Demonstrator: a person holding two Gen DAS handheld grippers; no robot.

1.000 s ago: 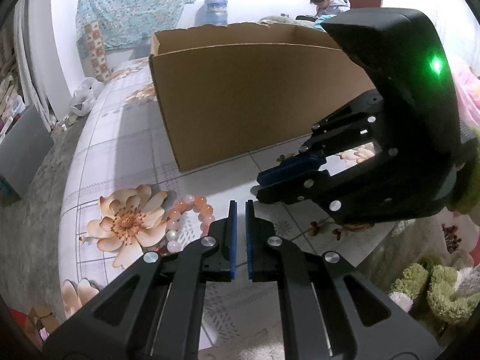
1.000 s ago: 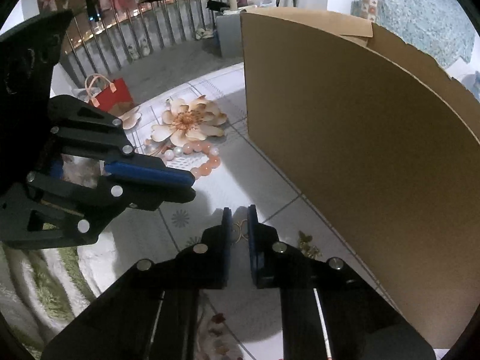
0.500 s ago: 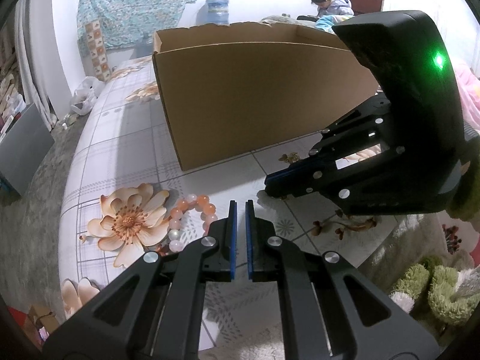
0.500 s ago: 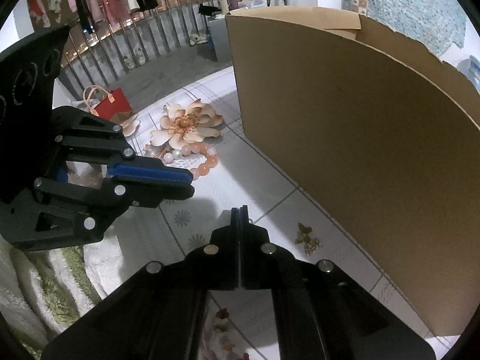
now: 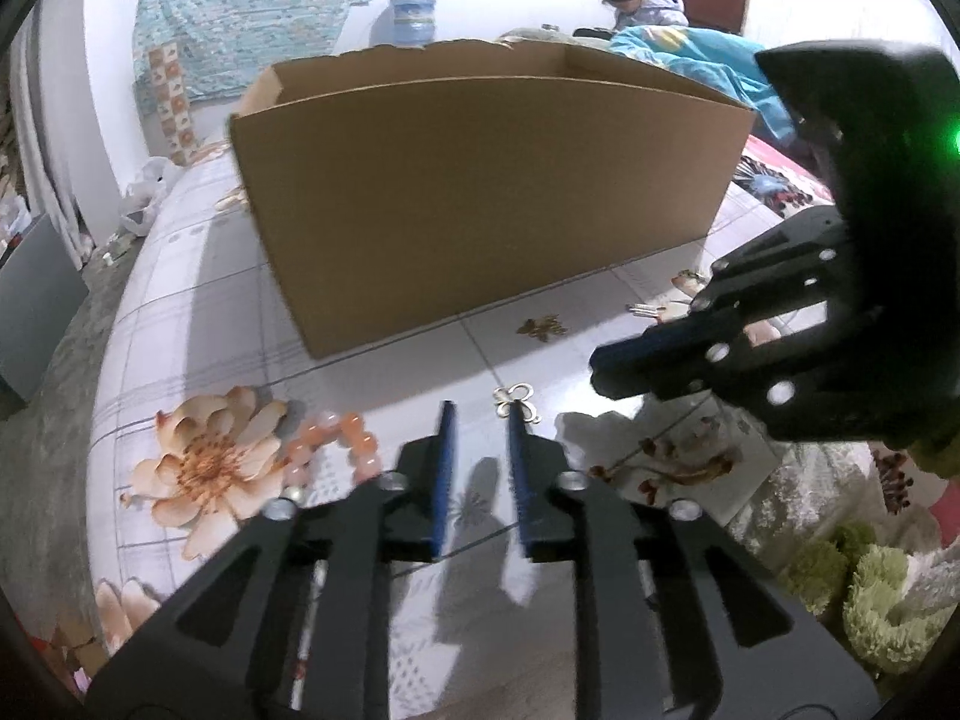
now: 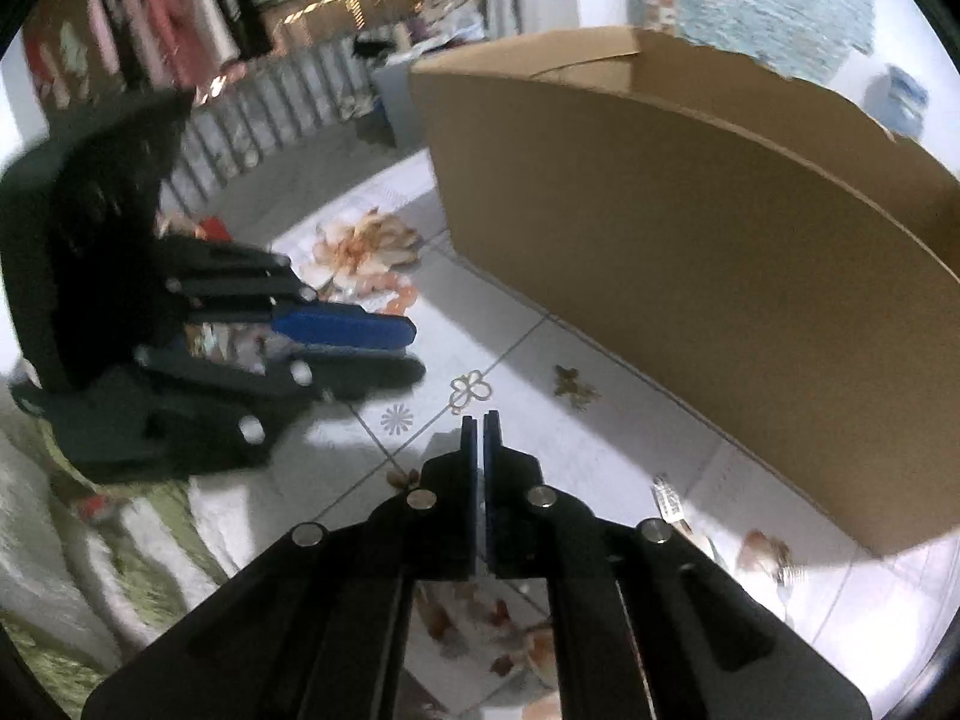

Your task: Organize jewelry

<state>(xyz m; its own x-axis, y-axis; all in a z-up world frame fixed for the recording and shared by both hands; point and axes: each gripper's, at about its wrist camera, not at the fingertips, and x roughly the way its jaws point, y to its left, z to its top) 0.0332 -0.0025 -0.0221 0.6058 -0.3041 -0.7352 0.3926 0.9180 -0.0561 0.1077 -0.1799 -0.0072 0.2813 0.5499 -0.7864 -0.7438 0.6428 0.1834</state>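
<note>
Silver clover-shaped charm (image 5: 515,402) lies flat on the tiled floral surface (image 5: 384,372), lower centre of the left wrist view, just past the tip of the left claw's right pad, not between the pads; in the right wrist view it sits mid-frame, just above and left of the right claw tips. Gold butterfly-like piece (image 5: 542,327) lies further up, near the base of the cardboard box (image 5: 480,192), apart from the charm. Orange-pink bead bracelet (image 5: 336,447) lies left of the left claw, beside a printed flower. Small silver clip-like item (image 6: 667,495) at lower right of the right wrist view, blurred. Left claw (image 5: 480,420) is opening, jaws parted with a clear gap, nothing in it. Right claw (image 6: 482,420) is closed, pads almost together, holding nothing visible; in the left wrist view it enters from the right edge, hovering above the surface. Green-white shaggy fabric (image 5: 870,588) at lower right. A person sits at the top of the frame, far behind the box.
</note>
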